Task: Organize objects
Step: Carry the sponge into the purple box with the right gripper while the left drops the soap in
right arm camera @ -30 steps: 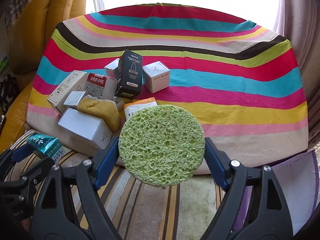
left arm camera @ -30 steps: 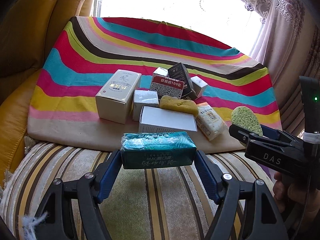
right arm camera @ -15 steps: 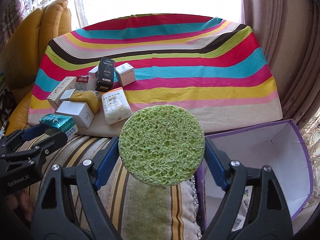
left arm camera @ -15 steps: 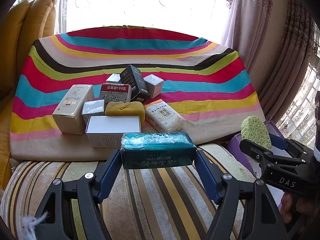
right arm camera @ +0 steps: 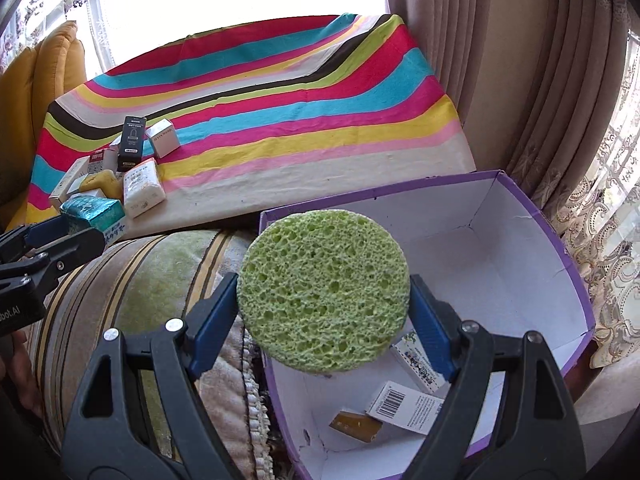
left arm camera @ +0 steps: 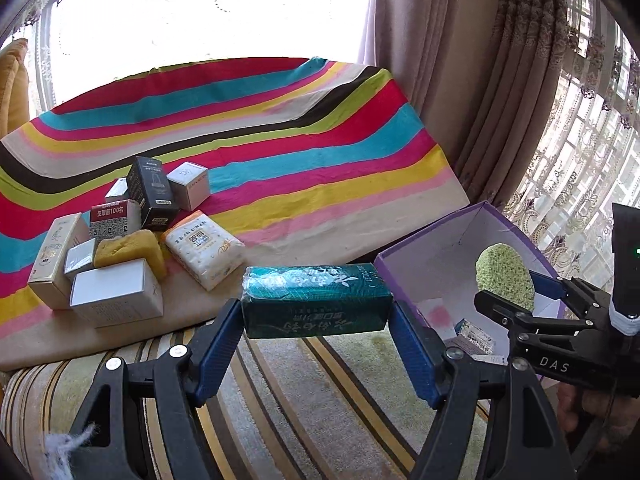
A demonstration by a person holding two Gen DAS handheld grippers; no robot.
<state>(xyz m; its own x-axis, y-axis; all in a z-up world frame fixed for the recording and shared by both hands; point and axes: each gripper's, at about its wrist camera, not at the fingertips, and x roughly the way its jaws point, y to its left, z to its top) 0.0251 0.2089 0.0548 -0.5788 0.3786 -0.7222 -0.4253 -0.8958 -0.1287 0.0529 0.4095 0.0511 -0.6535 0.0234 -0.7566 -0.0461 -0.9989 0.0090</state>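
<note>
The right gripper (right arm camera: 323,295), jaws closed on the round green porous sponge (right arm camera: 323,290), hung above the near-left corner of the purple-rimmed white cardboard box (right arm camera: 576,280). The left gripper (left arm camera: 316,308), clamping the teal foil-wrapped packet (left arm camera: 316,300) crosswise, lay left of the box, farther off.
</note>
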